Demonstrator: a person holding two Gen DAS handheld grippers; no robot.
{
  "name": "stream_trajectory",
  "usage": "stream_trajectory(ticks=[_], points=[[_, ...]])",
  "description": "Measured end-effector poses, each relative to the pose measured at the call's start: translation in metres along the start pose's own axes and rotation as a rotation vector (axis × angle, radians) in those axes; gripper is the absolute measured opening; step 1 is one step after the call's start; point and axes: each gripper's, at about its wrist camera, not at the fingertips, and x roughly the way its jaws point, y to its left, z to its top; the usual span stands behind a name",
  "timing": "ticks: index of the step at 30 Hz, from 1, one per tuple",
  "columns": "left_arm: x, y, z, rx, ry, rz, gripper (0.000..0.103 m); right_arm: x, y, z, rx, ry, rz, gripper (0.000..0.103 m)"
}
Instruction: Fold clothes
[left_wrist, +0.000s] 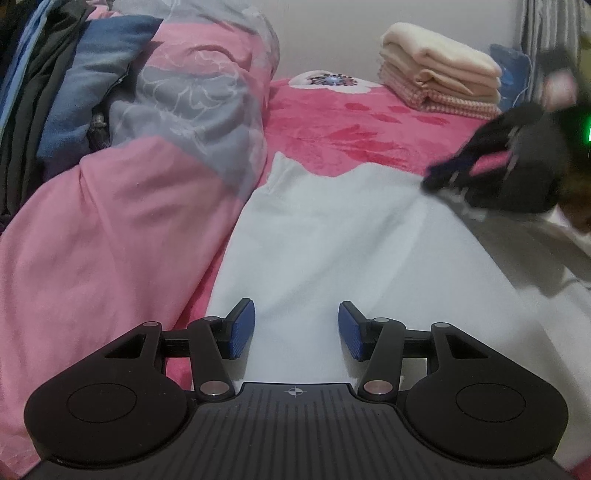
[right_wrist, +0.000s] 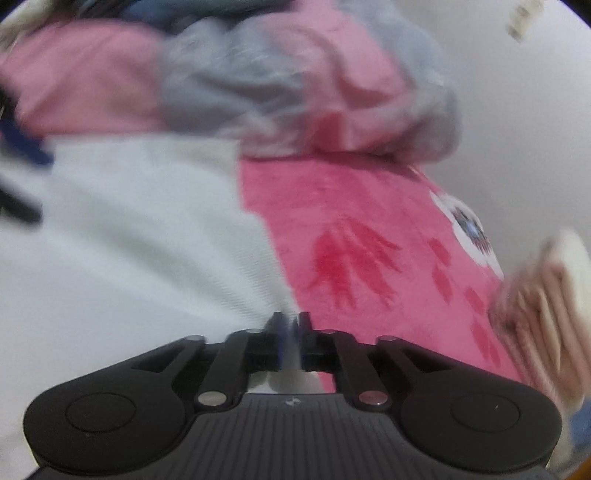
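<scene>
A white garment (left_wrist: 351, 236) lies spread flat on the pink bed cover (left_wrist: 351, 125). My left gripper (left_wrist: 296, 328) hovers low over its near part, open, with only flat cloth showing between the blue pads (left_wrist: 242, 328). My right gripper (left_wrist: 439, 177) is blurred at the garment's far right edge. In the right wrist view the right gripper (right_wrist: 292, 328) has its jaws nearly together, with a pale strip of the white garment (right_wrist: 129, 240) pinched between them at the cloth's edge, where it meets the pink bed cover (right_wrist: 369, 221).
A bunched pink and grey duvet (left_wrist: 147, 155) rises along the left, with dark and blue clothes (left_wrist: 55, 85) piled behind it. A stack of folded cream towels (left_wrist: 439, 70) sits at the far right of the bed, against the wall.
</scene>
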Motion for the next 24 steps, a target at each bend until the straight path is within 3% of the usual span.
stream_trajectory(ticks=[2,6,9,12,16,19,21,23,24], points=[[0.0,0.001,0.0,0.001,0.001,-0.002,0.051,-0.022,-0.043,-0.006,0.18,-0.02,-0.044,0.024],[0.002,0.0,0.002,0.002,0.005,0.0,0.052,-0.07,-0.141,-0.052,0.579,-0.003,-0.081,0.025],[0.003,-0.002,0.002,0.012,0.005,0.009,0.053,-0.099,-0.169,-0.089,0.711,0.01,-0.029,0.025],[0.004,-0.004,0.003,0.017,0.009,0.021,0.054,-0.108,-0.152,-0.107,0.65,0.073,0.038,0.03],[0.005,-0.006,0.005,0.018,0.016,0.036,0.055,-0.099,-0.112,-0.106,0.459,0.114,0.097,0.038],[0.005,-0.007,0.005,0.015,0.019,0.046,0.055,-0.085,-0.088,-0.102,0.303,0.138,0.132,0.037],[0.005,-0.007,0.005,0.014,0.02,0.051,0.055,-0.068,-0.076,-0.103,0.199,0.164,0.085,0.036],[0.004,-0.007,0.005,0.016,0.019,0.055,0.055,-0.064,-0.095,-0.104,0.297,0.156,-0.023,0.04],[0.003,-0.007,0.005,0.017,0.018,0.057,0.055,-0.063,-0.109,-0.105,0.375,0.155,-0.09,0.036]])
